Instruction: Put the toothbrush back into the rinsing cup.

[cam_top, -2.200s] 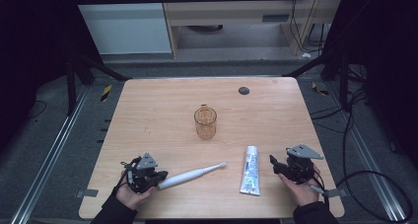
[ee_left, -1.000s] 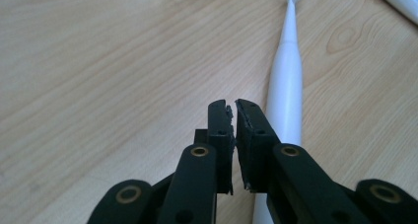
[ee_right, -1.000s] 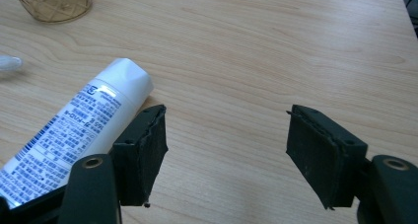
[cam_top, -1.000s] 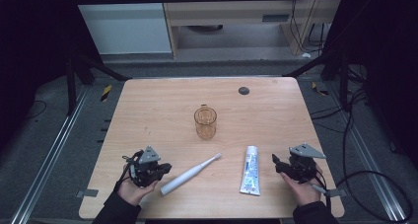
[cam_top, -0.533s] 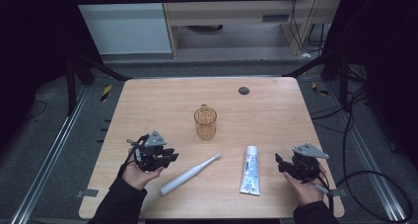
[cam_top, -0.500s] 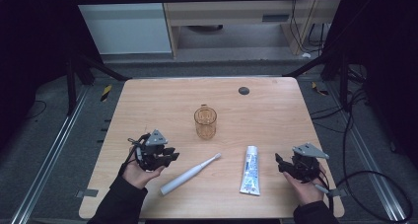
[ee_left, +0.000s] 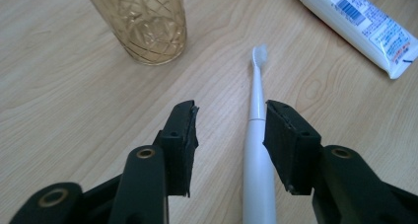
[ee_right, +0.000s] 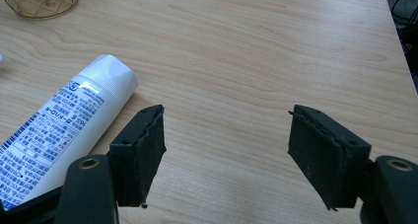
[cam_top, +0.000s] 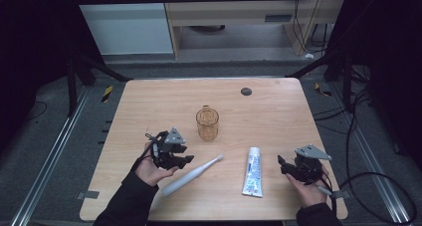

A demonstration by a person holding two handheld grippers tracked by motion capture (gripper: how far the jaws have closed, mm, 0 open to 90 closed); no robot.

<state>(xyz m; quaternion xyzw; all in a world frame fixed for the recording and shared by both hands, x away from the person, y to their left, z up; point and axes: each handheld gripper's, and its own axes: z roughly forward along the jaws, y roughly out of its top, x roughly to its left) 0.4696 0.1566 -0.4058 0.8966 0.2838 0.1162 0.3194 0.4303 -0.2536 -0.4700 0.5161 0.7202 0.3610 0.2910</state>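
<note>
Left gripper (cam_top: 185, 160): we see its jaws just opened, nothing pinched, the toothbrush (cam_top: 191, 174) lying free below them. Brush is smooth white plastic, slim, bristles toward 2 o'clock. Cup (cam_top: 207, 123) at the brush's 12: amber cut glass, diamond facets, contents unclear. Tube (cam_top: 253, 170) is glossy, flat-ended. Right gripper (cam_top: 282, 165): jaws wide, empty.

Even overhead light fell on the table (cam_top: 149, 101) (its surroundings stayed dark). Shadows were faint, the high view soft, and glare touched the tube (ee_right: 93, 88).
</note>
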